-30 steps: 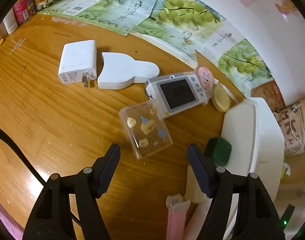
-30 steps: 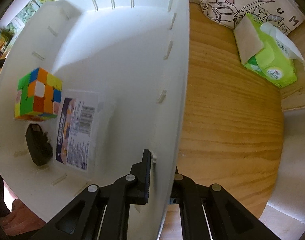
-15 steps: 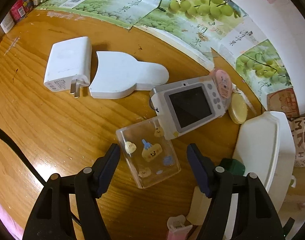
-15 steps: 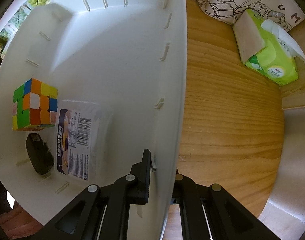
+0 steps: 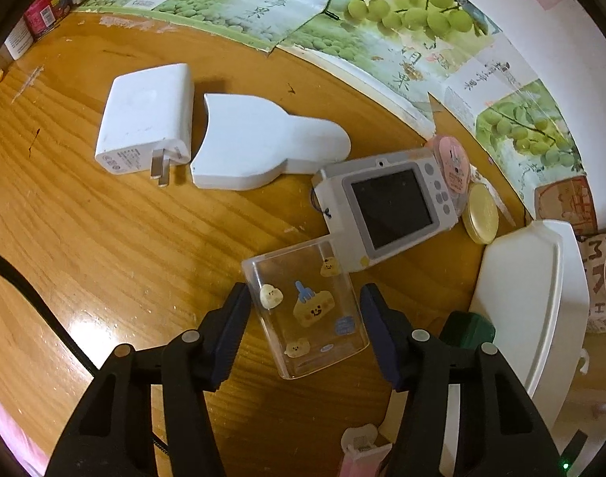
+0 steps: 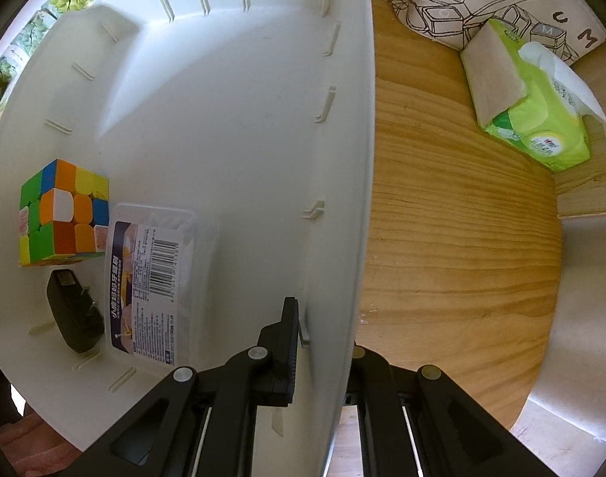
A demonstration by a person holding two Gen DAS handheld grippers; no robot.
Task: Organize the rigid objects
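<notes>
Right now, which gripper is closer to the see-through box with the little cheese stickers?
Left. The left gripper has the clear sticker box between its fingers, which have just been closing around it. The right gripper is away at the white bin, clamped on its wall.

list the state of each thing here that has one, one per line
left tongs: open, just been closing, either side of the clear case, not pressing yet
clear case: flat on the table
right tongs: shut on the bin wall
white bin: holds cube, label box, black plug
camera: screen dark, lying face up
white charger: prongs folded out
tissue pack: open, a sheet sticking out
</notes>
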